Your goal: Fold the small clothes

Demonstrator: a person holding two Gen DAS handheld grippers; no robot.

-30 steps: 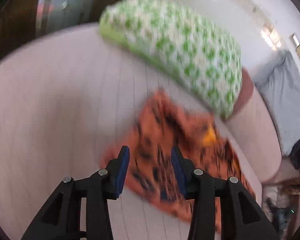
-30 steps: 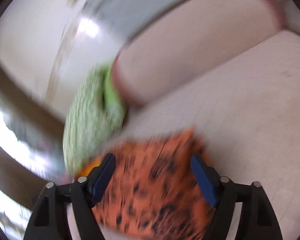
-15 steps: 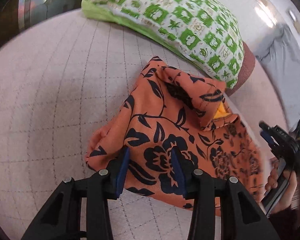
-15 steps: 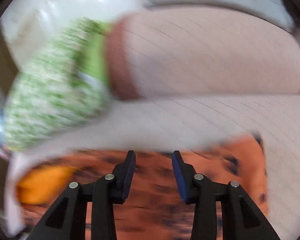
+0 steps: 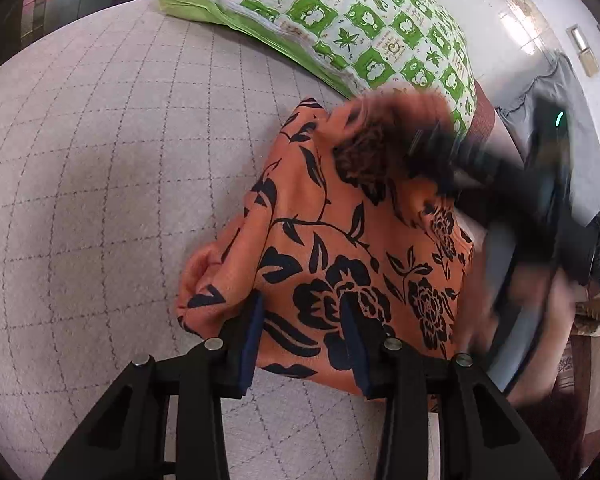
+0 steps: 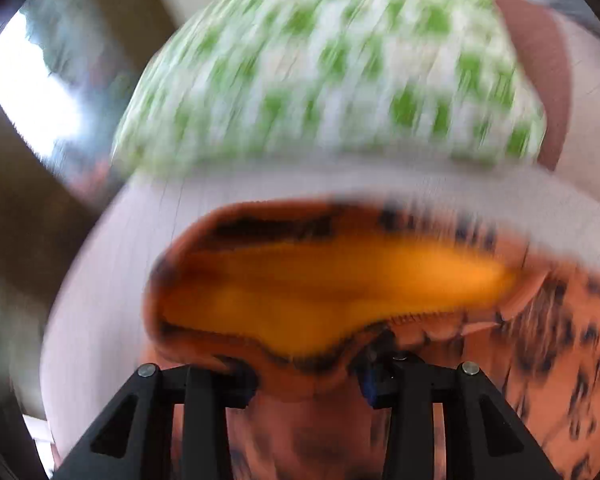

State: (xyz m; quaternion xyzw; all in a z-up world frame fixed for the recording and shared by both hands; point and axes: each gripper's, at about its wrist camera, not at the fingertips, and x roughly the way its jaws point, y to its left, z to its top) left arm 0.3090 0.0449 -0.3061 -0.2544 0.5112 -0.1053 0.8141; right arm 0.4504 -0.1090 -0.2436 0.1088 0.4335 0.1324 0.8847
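We note a matt orange woven-cloth garment with black floral print (image 5: 340,240) and a smoother yellow lining (image 6: 320,284), a soft quilted grey-pink fabric surface stitched in squares (image 5: 100,160), a green-and-white printed cotton-like pillow (image 5: 340,12), and matt black plastic gripper fingers (image 5: 236,360) with bright metal pins.

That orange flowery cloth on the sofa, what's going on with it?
A person is folding a small orange garment on a pale quilted sofa seat, with a hand-held gripper in each hand. The left hand-held gripper sits over the near edge, its jaws closing with cloth between them. The right hand-held gripper has a bunched-up part of the garment, yellow lining showing, and is blurred mid-swing. A green checked pillow lies behind.
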